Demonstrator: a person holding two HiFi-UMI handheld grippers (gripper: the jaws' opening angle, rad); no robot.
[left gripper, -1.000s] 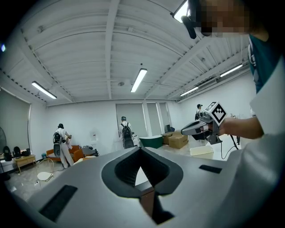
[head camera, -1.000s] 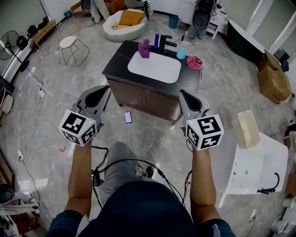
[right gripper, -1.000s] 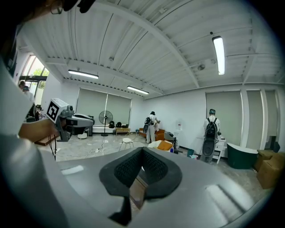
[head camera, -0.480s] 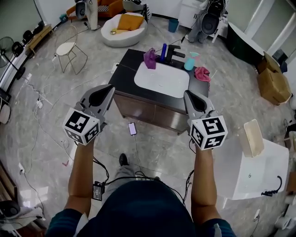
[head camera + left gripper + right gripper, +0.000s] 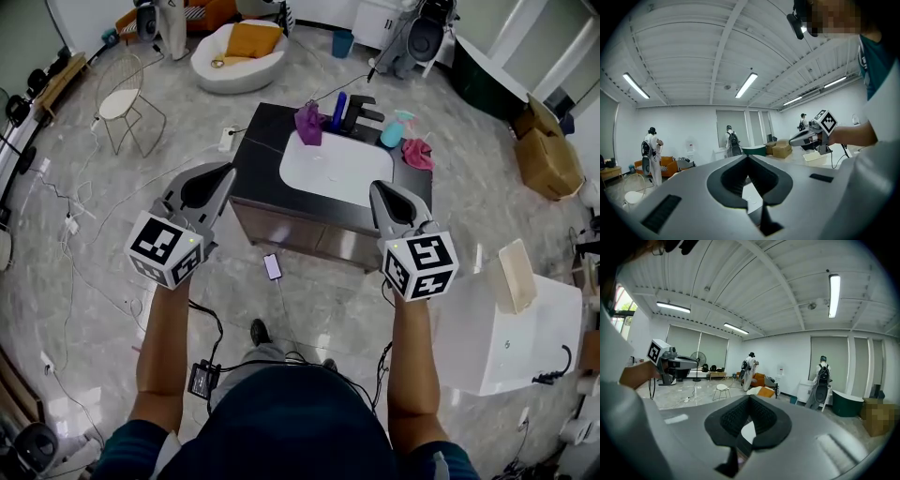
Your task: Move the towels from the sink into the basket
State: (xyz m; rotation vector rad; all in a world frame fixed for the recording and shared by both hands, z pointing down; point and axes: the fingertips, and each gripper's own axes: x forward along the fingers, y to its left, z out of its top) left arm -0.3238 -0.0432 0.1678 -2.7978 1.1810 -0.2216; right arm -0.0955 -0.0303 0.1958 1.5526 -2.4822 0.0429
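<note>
At 12 o'clock from the person: dark counter (image 5: 265, 150) with white sink (image 5: 337, 173) set in it.
- purple towel (image 5: 308, 123) bunched on the sink rim at 11 o'clock, just beside the black faucet (image 5: 360, 112).
- pink towel (image 5: 418, 155) on the counter at 2 o'clock of the sink, near the right end, next to the teal spray bottle (image 5: 395, 129).
- basket (image 5: 516, 274) sits on a white cabinet (image 5: 497, 347) at 4 o'clock of the sink, well apart from the counter, with a strip of bare floor between.
- left tongs (image 5: 228, 172) fully closed, nothing between the jaws; tip over the counter's front-left corner.
- right tongs (image 5: 378, 187) also closed and empty; tip over the front edge near the right end.
- both held about level, pointing at 12.
- floor between person and counter front is mostly open: only a phone (image 5: 273, 266) and a cable (image 5: 281, 305) running from it.
- wire chair (image 5: 120, 101) at 10 o'clock, cardboard boxes (image 5: 544, 155) at 2 o'clock, both clear of the counter edges.
</note>
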